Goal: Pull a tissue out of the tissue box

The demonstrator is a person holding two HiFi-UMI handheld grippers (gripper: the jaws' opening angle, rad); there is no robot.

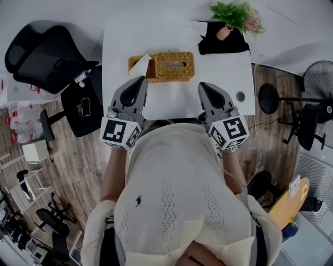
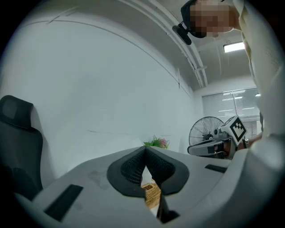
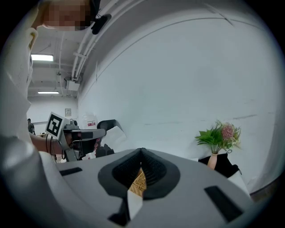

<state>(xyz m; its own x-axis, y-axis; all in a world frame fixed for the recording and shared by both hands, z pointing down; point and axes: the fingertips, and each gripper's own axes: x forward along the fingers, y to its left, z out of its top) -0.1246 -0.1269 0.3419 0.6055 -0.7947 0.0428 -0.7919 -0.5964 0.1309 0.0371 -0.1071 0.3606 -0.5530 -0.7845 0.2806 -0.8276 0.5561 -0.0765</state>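
Note:
A woven tissue box (image 1: 175, 65) stands at the middle of the white table (image 1: 229, 72), its top slot facing up. A white tissue (image 1: 139, 65) lies on the woven piece at its left end. My left gripper (image 1: 140, 79) hangs shut just in front of the box's left end, holding nothing. My right gripper (image 1: 202, 85) is shut and empty, in front of the box's right end. In the left gripper view the shut jaws meet, with a bit of the box (image 2: 152, 192) in the gap below. The right gripper view shows the box (image 3: 139, 180) the same way.
A potted plant (image 1: 235, 15) stands on a black cloth (image 1: 223, 40) at the table's far right. A round cable hole (image 1: 240, 96) is near the right edge. A black office chair (image 1: 47, 57) and a stool with a phone (image 1: 85, 106) stand left; a fan (image 1: 318, 78) stands right.

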